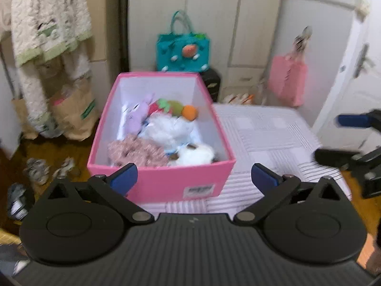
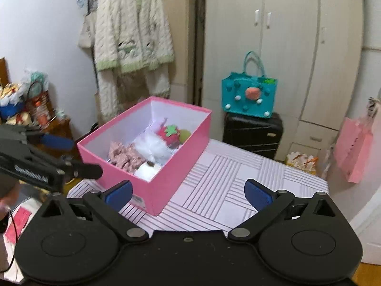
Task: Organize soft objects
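An open pink box [image 1: 162, 181] stands on a pink striped cover [image 1: 269, 131]. Inside lie soft toys: a pink knitted plush [image 1: 137, 150], white fluffy ones [image 1: 171, 128], a purple bunny [image 1: 137, 116], a strawberry [image 1: 158, 106] and an orange ball [image 1: 189, 112]. My left gripper [image 1: 195, 177] hovers open just in front of the box's near wall, with nothing between its fingers. In the right wrist view my right gripper [image 2: 189, 193] is open and empty over the cover, beside the box [image 2: 176, 166]. The left gripper [image 2: 76, 156] shows at the box's left corner.
A teal bag [image 2: 248, 95] sits on a black suitcase [image 2: 252, 133] behind the cover, in front of wardrobe doors. A cream robe [image 2: 133, 38] hangs at the back left. A pink bag [image 2: 354, 152] hangs at right. Paper bags [image 1: 73, 114] and shoes [image 1: 38, 169] lie on the floor at left.
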`<state>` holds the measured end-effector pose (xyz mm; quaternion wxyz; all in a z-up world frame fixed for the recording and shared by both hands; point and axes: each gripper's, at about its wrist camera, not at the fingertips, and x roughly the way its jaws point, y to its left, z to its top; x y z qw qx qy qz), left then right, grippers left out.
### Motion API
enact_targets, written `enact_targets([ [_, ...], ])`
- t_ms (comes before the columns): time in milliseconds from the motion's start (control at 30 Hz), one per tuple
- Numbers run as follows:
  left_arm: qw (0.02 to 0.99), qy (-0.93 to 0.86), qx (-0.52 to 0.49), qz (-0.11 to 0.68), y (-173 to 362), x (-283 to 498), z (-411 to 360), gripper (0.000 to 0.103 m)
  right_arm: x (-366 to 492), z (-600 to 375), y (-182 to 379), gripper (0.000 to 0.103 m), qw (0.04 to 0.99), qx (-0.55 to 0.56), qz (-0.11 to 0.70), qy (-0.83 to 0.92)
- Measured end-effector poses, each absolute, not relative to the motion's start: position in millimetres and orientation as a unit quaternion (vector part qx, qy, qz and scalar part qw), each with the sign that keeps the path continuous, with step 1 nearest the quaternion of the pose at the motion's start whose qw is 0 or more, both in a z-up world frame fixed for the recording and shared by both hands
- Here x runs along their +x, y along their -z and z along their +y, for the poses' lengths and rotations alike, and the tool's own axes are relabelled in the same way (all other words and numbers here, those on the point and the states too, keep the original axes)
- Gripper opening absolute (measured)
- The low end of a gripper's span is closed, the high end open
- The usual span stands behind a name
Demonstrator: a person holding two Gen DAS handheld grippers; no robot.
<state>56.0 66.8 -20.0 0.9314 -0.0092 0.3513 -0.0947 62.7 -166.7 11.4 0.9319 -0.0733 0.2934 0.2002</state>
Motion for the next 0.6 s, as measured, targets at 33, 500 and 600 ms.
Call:
enact_targets([
  [33,0.929,0.083,0.000,0.359,20.3,56.8,63.7,0.103,58.0,-168.6,-12.4,0.102,0.936,-0.072,0.287,-0.190],
  [500,0.945,0.067,0.048,0.318,10.5,27.7,40.3,0.103,31.0,-178.9,-14.9,0.102,0.952,-0.061,0.282,-0.101],
  [600,0.948,0.057,0.045,0.310,10.3,21.6,37.3,0.103,26.4,-180.8,-11.5,0.102,0.954,-0.057,0.282,-0.087],
])
